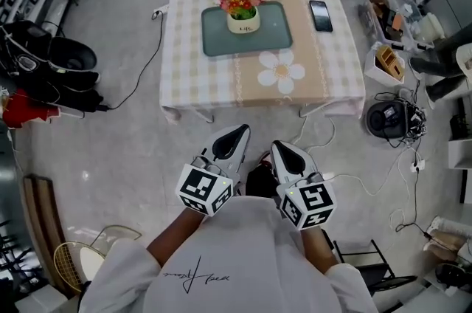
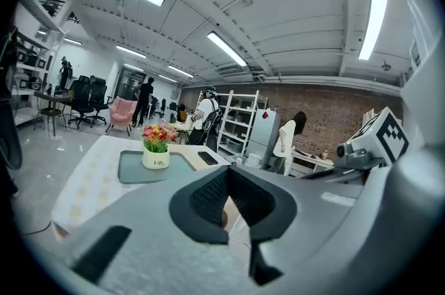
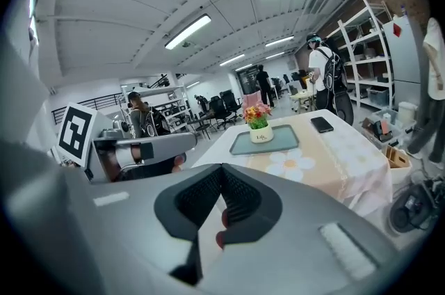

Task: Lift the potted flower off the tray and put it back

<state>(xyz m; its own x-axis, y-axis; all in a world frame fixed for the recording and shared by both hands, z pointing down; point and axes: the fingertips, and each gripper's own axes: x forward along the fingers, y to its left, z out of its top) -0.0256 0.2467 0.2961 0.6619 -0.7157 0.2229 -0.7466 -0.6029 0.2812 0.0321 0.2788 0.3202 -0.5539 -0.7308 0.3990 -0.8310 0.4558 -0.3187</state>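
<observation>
Fingers (image 2: 208, 196) of the left gripper (image 1: 237, 133) and the right gripper (image 1: 282, 149) are pressed together, empty, side by side above the floor (image 1: 133, 149). Well beyond them, the potted flower (image 1: 243, 9) stands upright on the tray (image 1: 284, 35) at the worktop's (image 1: 335, 71) far side.

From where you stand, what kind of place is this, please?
Probably a shared lab or workshop, not a home: open white shelving, office chairs, and cables trailing over the bare floor around one cloth-covered table.

Ahead of the grey left gripper (image 1: 237, 133), the potted flower (image 1: 242, 7) is red-yellow in a cream pot; the tray (image 1: 280, 35) is grey-green and the tablecloth (image 1: 192, 75) beige-checked.
</observation>
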